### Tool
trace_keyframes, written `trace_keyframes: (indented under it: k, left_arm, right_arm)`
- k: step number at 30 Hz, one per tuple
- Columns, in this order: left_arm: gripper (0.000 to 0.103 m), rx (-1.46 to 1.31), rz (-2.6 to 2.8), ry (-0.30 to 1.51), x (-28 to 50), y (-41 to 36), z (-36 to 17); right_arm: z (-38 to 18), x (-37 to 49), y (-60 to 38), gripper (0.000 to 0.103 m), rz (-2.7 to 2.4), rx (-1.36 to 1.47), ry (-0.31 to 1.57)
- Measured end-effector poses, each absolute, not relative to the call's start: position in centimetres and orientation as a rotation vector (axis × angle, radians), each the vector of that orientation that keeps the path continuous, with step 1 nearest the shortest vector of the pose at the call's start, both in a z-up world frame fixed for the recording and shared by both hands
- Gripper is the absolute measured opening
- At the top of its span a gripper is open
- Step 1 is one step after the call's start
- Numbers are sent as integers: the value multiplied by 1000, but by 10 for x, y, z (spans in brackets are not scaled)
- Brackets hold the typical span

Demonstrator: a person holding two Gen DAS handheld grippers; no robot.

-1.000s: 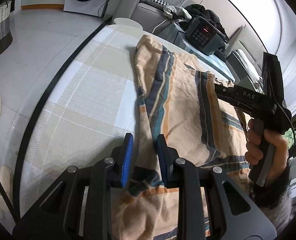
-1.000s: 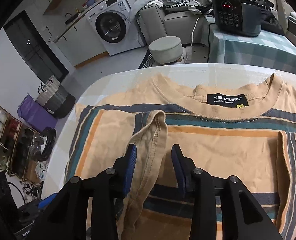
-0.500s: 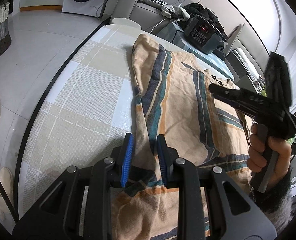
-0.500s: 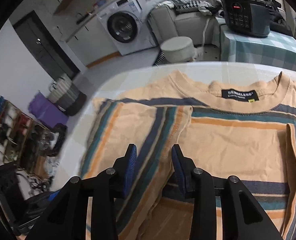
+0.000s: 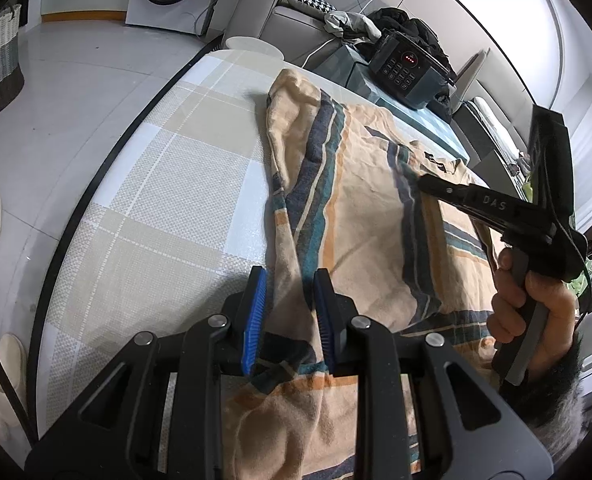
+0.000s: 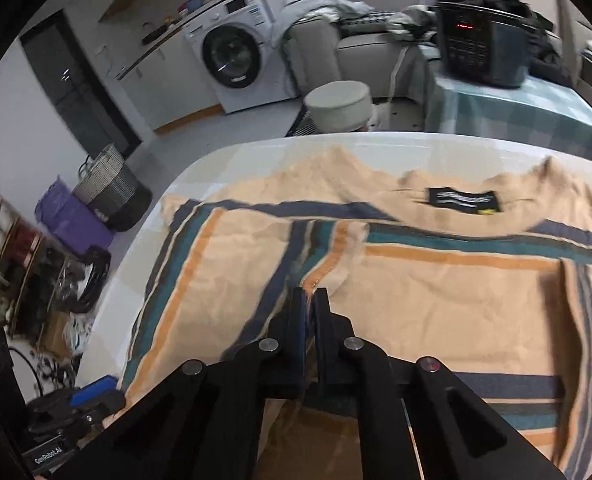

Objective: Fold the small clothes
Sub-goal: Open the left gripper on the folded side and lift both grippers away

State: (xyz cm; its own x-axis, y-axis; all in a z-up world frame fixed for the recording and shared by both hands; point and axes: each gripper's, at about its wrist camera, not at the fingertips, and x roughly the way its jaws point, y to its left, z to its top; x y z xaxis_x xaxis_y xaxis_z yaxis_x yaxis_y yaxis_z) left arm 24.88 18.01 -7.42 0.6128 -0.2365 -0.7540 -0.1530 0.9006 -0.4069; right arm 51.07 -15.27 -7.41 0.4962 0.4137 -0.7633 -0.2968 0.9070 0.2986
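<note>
A tan striped T-shirt (image 6: 436, 292) lies spread on the checked tabletop (image 5: 168, 208), collar toward the far edge, its left sleeve folded in over the chest. The left gripper (image 5: 290, 312), jaws narrow, pinches a raised fold along the shirt's left side, near the near edge. The right gripper (image 6: 310, 300) has its jaws pressed together over the folded sleeve; whether cloth is caught between them cannot be told. Beyond the far edge stand a round stool (image 6: 338, 106), a washing machine (image 6: 232, 60) and a black appliance (image 6: 482, 50) on a side table.
</note>
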Motion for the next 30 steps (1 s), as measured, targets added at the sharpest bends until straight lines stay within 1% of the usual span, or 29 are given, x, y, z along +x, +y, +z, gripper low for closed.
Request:
trace_keyframes:
  k: [3,7,10,14,17,19,23,27,29,30]
  left_arm:
    - [21,-441,-45,923,249,178,-74]
    - [22,-416,-41,933,248,175,-72]
    - [22,-427,-46,931,247,177,-72]
    - [22,-434,-81,922,247,176,-71]
    - [22,-388,-90,921,246,168,-68]
    - [22,-338,-51,936,246,164,-69]
    - [22,-275,2,942,245,162,-69]
    - [22,-297,9,917,246,167,-64]
    - [25,-336,1,897,250,171,-62]
    - [32,-353,14,904,256,173,-63]
  right_arm:
    - [-84,514,-156,4,398,100,1002]
    - [-78,507,-159,12,426,123,993]
    - [-73,492,-162,12,450,146,1016]
    - [-78,463,-161,12,565,171,1099]
    - [-84,440,-162,12,615,194,1141]
    - [-86,427,-158,12,633,157,1131]
    - [-83,408,-150,11,626,27,1054]
    - [-86,406,-157,11,640,31,1054]
    - [-88,411,-163,11,654,56,1061]
    - [-88,413,-169,11,662,72,1066]
